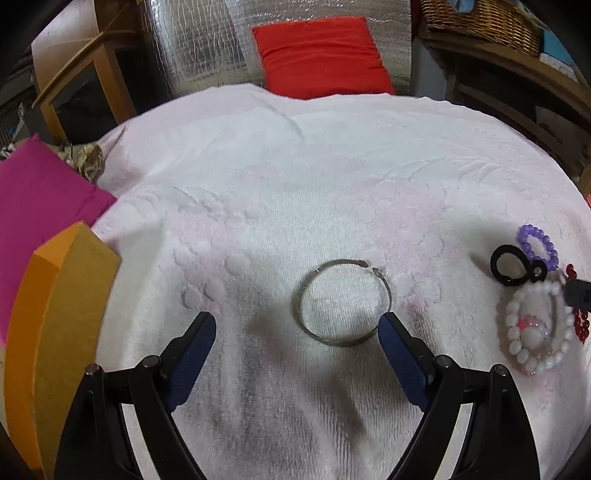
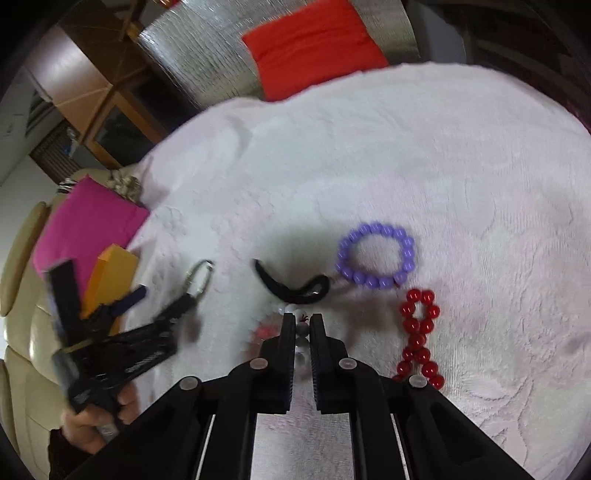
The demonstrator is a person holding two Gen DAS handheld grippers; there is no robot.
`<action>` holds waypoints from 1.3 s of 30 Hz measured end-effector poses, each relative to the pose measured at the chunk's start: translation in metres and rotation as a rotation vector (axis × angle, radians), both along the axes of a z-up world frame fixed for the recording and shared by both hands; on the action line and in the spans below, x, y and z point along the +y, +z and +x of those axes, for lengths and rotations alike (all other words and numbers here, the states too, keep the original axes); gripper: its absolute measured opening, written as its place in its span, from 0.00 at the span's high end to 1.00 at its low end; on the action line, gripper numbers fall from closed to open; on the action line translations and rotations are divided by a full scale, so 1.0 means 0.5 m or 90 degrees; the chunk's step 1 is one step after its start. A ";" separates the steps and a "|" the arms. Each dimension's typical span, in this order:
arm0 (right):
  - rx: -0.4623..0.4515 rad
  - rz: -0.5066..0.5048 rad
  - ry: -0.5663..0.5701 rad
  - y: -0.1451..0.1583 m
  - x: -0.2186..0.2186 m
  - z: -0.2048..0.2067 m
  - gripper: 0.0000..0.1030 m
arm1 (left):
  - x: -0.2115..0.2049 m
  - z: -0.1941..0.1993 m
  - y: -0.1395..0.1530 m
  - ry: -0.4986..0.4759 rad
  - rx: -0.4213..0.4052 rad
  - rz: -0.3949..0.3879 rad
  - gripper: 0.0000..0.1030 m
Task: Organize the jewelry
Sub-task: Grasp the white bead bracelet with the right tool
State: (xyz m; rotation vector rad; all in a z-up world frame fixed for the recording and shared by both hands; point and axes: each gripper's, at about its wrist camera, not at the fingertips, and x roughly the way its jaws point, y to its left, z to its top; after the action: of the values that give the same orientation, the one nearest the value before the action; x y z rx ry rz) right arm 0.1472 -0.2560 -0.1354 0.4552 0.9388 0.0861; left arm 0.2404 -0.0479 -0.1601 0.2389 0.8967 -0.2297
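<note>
Your right gripper [image 2: 303,325] has its fingers nearly together over the white bead bracelet [image 1: 535,328], seemingly nipping a bead; squeeze gently and lift straight so the strand doesn't drag the black hair tie [image 2: 295,286] just beyond it. Your left gripper [image 1: 297,325] stands wide and empty, its right finger touching the silver bangle [image 1: 341,302]; centre one finger inside the bangle's ring first, and carry pieces toward the orange box [image 1: 55,332] to the bangle's left.

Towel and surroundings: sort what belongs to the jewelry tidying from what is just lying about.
Job:
silver bangle
white bead bracelet
purple bead bracelet
red bead bracelet
black hair tie
orange box

Lying about:
red cushion
pink cushion
wicker basket
</note>
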 end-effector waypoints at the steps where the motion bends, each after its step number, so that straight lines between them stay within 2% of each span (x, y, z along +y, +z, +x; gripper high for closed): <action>1: -0.004 0.005 -0.005 0.002 -0.006 -0.003 0.92 | -0.001 0.002 -0.003 -0.001 0.004 -0.004 0.15; 2: -0.006 0.011 -0.009 0.004 -0.012 -0.005 0.92 | -0.005 0.003 -0.006 -0.004 0.007 -0.007 0.24; 3: -0.007 0.015 -0.011 0.006 -0.019 -0.007 0.92 | -0.006 0.005 -0.009 -0.008 0.012 -0.010 0.38; 4: -0.008 0.017 -0.014 0.008 -0.023 -0.009 0.92 | -0.009 0.006 -0.012 -0.016 0.019 -0.019 0.44; 5: -0.007 0.018 -0.018 0.010 -0.028 -0.012 0.92 | -0.009 0.005 -0.012 -0.023 0.022 -0.033 0.54; 7: -0.008 0.021 -0.030 0.014 -0.044 -0.019 0.92 | -0.012 0.005 -0.011 -0.031 0.025 -0.044 0.64; 9: -0.014 0.026 -0.044 0.018 -0.059 -0.029 0.92 | -0.016 0.003 -0.010 -0.040 0.024 -0.047 0.82; 11: -0.023 0.031 -0.060 0.027 -0.073 -0.034 0.92 | -0.017 0.001 -0.008 -0.043 0.025 -0.051 0.92; 17: -0.035 0.044 -0.080 0.042 -0.094 -0.040 0.92 | -0.007 -0.010 0.001 -0.051 0.016 -0.056 0.94; 24: 0.055 0.052 -0.067 -0.014 -0.084 -0.016 0.92 | 0.028 -0.010 0.000 -0.039 0.022 -0.051 0.94; 26: 0.076 0.062 -0.057 -0.027 -0.082 -0.010 0.89 | 0.036 -0.009 0.006 -0.037 0.018 -0.056 0.94; 28: 0.092 0.059 -0.060 -0.037 -0.080 -0.007 0.88 | 0.045 -0.008 0.014 -0.035 0.010 -0.065 0.89; 29: 0.101 0.052 -0.059 -0.041 -0.079 -0.005 0.88 | 0.049 -0.008 0.018 -0.033 0.006 -0.069 0.79; 30: 0.106 0.047 -0.058 -0.045 -0.078 -0.003 0.88 | 0.053 -0.011 0.022 -0.029 0.001 -0.072 0.64; 32: 0.106 0.029 -0.069 -0.049 -0.074 -0.001 0.88 | 0.054 -0.011 0.026 -0.023 -0.009 -0.070 0.55; 37: 0.095 -0.074 -0.057 -0.045 -0.028 0.011 0.84 | 0.043 -0.002 0.025 -0.033 -0.006 -0.068 0.54; 39: 0.091 -0.123 -0.051 -0.045 -0.006 0.015 0.84 | 0.043 0.004 0.023 -0.030 0.000 -0.074 0.49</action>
State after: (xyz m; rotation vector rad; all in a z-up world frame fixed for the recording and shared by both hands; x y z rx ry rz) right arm 0.1548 -0.2590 -0.1579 0.3224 1.0571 -0.1104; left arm 0.2423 -0.0262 -0.1485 0.1530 0.8746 -0.3249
